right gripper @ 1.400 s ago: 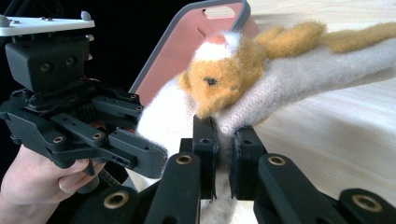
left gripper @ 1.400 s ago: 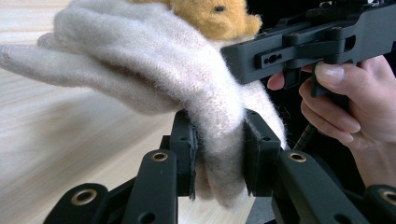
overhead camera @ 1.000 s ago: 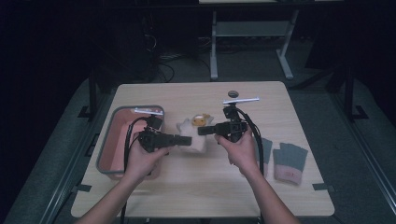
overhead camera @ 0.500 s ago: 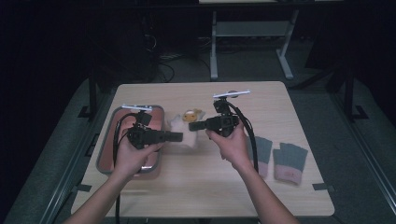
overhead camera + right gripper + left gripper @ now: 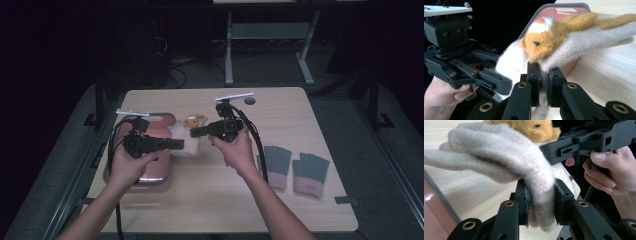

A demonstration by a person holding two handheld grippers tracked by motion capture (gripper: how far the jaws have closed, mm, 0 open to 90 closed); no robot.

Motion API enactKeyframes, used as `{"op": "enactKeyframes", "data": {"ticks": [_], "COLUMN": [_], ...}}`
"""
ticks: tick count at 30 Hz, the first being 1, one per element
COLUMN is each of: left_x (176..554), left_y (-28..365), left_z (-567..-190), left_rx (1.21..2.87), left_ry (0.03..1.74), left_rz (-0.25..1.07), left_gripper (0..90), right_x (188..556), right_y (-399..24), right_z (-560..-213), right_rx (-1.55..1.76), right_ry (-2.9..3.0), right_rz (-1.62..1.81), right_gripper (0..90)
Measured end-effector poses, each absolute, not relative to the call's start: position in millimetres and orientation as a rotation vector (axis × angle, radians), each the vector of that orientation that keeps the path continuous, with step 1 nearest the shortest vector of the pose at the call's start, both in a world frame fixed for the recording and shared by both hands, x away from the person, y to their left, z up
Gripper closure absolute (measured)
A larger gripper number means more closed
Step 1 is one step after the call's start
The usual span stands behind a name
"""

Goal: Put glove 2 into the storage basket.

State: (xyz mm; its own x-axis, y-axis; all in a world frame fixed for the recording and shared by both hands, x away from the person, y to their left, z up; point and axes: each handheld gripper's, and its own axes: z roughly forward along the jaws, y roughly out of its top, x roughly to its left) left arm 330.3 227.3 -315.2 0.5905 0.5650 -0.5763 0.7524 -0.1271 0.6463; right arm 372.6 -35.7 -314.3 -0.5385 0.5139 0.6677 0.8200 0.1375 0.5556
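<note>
A fluffy cream glove (image 5: 191, 148) with an orange plush animal (image 5: 191, 121) on it hangs between my two grippers, just above the table by the pink tray's right edge. My left gripper (image 5: 182, 145) is shut on one end of the cream glove (image 5: 499, 155); its pads (image 5: 524, 197) press the wool. My right gripper (image 5: 193, 132) is shut on the other end of the glove (image 5: 579, 42), close under the orange animal (image 5: 541, 43). The two grippers point at each other, tips almost meeting. The right gripper (image 5: 584, 142) crosses over the glove in the left gripper view.
A pink tray (image 5: 150, 172) with a grey rim lies at the table's left, under my left hand. Two grey gloves with pink cuffs (image 5: 277, 167) (image 5: 310, 172) lie flat at the right. A small dark disc (image 5: 249, 101) sits near the far edge of the wooden table (image 5: 280, 120).
Both hands have moved left and a little up with the cream glove held between them, from the table's middle to the tray's edge. The jaws have stayed shut.
</note>
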Motion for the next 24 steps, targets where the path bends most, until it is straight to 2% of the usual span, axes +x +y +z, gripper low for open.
{"op": "enactKeyframes", "data": {"ticks": [24], "left_x": [331.3], "left_y": [276.6], "left_z": [-306.5], "left_rx": [1.769], "left_ry": [1.120], "left_rz": [-0.198], "left_gripper": [69.2], "right_x": [391.3], "right_y": [13.6], "right_z": [-310.1], "right_rx": [-1.194], "right_ry": [-2.086], "right_rz": [-1.357], "right_gripper": [82.9]}}
